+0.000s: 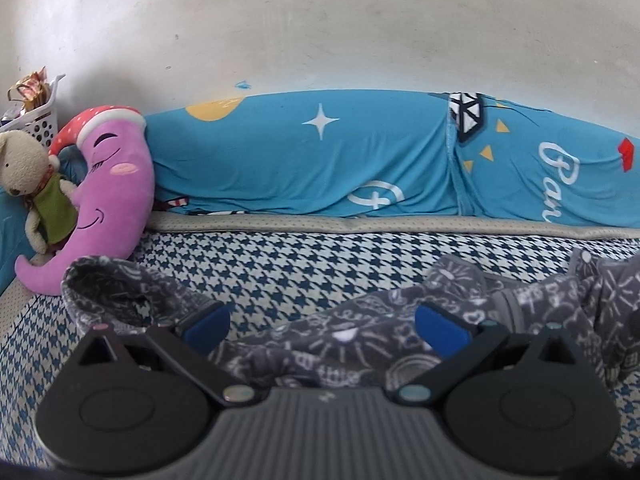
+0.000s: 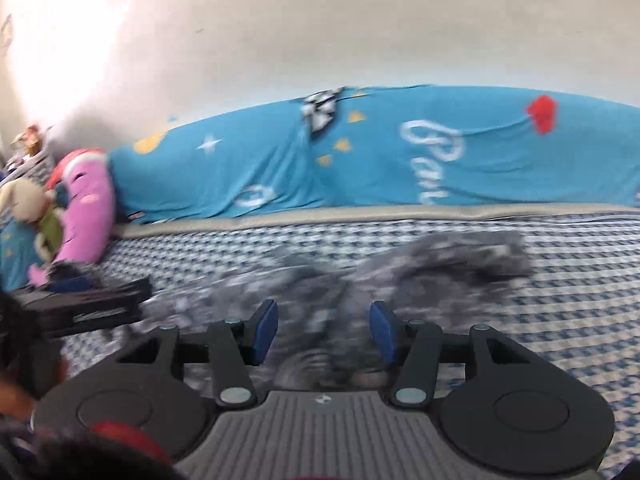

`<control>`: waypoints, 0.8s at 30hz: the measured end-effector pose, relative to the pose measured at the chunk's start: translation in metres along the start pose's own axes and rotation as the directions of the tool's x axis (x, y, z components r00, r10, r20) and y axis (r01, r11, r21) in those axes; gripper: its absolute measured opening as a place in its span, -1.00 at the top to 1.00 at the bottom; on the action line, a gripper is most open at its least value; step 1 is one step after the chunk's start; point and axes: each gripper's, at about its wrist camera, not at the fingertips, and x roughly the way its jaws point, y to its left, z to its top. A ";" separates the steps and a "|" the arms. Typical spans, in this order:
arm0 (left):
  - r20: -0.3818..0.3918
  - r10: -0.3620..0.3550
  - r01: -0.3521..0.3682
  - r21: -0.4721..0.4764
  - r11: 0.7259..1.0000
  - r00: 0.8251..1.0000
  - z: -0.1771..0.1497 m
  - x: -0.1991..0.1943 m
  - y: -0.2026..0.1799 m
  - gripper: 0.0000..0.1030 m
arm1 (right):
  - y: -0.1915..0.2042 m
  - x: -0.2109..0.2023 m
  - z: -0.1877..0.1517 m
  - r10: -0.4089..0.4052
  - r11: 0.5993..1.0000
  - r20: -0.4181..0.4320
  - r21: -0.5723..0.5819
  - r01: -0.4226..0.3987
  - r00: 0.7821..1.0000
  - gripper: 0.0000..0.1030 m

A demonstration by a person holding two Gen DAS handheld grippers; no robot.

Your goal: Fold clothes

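Observation:
A grey fleece garment [image 1: 360,336] with white doodle print lies crumpled on the blue-and-white houndstooth bed cover [image 1: 280,256]. One open cuff or leg end [image 1: 108,292] sits at the left. My left gripper [image 1: 323,326] is open wide, low over the cloth, with the garment running between and under its blue pads [image 1: 206,322]. In the blurred right wrist view, the same garment [image 2: 460,260] spreads ahead. My right gripper [image 2: 324,332] hangs over it with its jaws apart and its blue pads [image 2: 266,330] not pressing the cloth. The left gripper's black body [image 2: 92,300] shows at the left.
A long blue printed bolster [image 1: 320,160] runs along the white wall behind the bed. A purple moon plush [image 1: 116,184] and a beige stuffed animal [image 1: 32,184] lean at the far left. A white basket [image 1: 36,120] stands behind them.

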 end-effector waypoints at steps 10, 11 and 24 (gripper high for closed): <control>-0.021 -0.038 0.038 0.000 0.999 0.999 -0.006 0.004 -0.014 -1.00 | -0.060 0.001 -0.001 -0.017 0.975 -0.011 0.219 0.019 1.000 0.00; -0.026 -0.043 0.043 0.000 0.999 0.999 -0.008 0.005 -0.016 -1.00 | -0.064 0.002 -0.001 -0.011 0.970 -0.012 0.244 0.013 1.000 0.00; -0.060 -0.069 0.072 0.048 0.996 0.996 -0.024 0.009 -0.040 -1.00 | -0.056 0.034 0.009 0.078 0.930 0.044 0.357 -0.088 0.996 0.00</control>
